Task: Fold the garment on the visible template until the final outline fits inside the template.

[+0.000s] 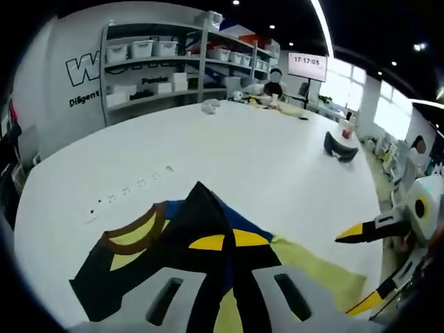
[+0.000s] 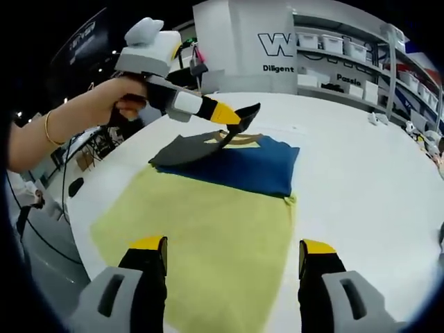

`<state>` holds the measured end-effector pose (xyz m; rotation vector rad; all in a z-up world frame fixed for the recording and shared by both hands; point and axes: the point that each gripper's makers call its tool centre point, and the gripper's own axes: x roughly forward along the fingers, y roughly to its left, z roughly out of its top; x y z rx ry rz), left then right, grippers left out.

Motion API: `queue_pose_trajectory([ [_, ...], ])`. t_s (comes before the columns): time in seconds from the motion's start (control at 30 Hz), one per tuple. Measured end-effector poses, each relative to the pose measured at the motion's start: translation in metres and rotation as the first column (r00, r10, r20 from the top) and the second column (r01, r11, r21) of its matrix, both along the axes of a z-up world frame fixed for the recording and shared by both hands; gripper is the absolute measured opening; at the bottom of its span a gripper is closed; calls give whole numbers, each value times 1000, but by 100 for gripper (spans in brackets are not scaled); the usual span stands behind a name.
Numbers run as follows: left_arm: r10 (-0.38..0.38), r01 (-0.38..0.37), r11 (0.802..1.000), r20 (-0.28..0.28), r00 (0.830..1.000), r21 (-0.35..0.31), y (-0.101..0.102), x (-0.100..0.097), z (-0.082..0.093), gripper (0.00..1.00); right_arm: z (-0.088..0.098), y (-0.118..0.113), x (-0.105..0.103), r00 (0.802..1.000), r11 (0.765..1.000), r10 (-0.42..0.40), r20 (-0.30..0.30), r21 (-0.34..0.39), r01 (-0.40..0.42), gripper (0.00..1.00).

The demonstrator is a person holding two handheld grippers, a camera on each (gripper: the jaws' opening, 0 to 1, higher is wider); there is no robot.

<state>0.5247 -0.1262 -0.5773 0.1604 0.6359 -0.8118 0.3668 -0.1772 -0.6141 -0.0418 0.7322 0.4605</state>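
left gripper [image 2: 239, 119]: seen from the right gripper view, held in a person's hand [image 2: 128, 97] with a gold bangle on the wrist; yellow-and-black jaws pinched shut on a dark corner of the garment, lifting it off the table. in its own view the dark cloth runs up between the two jaws, which sit close together [image 1: 225, 295].
right gripper [image 2: 232, 267]: jaws spread wide, yellow tips apart, nothing between them; hovering above the near end of the template. also enters the left gripper view from the right [image 1: 368, 267], jaws parted.
garment [image 2: 243, 161]: blue body with dark grey sleeve and yellow trim at the collar; lies across the far end of the template, one dark corner raised by the left gripper. in the left gripper view [image 1: 149, 236] the dark part with brown and yellow collar bands spreads left.
template [image 2: 208, 243]: pale yellow sheet, flat on the table, mostly uncovered at the near end.
table [image 2: 361, 173]: large, white, smooth; small dark marks on it [image 1: 132, 187].
room: shelving [image 1: 166, 59] with white bins along the far wall, lettering on the wall, a wall screen [image 1: 307, 66], bright windows at the side.
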Motion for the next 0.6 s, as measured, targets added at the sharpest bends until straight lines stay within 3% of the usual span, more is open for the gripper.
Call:
queue_pose_trajectory([
  [0.1,-14,14,999,-6,1000,33,-3,-2,-14,0,-2,-1,1,1000,1000,-4,-3,3,4,75],
  [0.33,-37,38,999,-28,999,35,-17,-12,-32,0,-5,-2,5,1000,1000,-8,-4,4,8,75],
  [0.6,-28,29,999,-22,999,19,-9,-14,-30,3,-5,-5,9,1000,1000,-19,1,4,19,75],
])
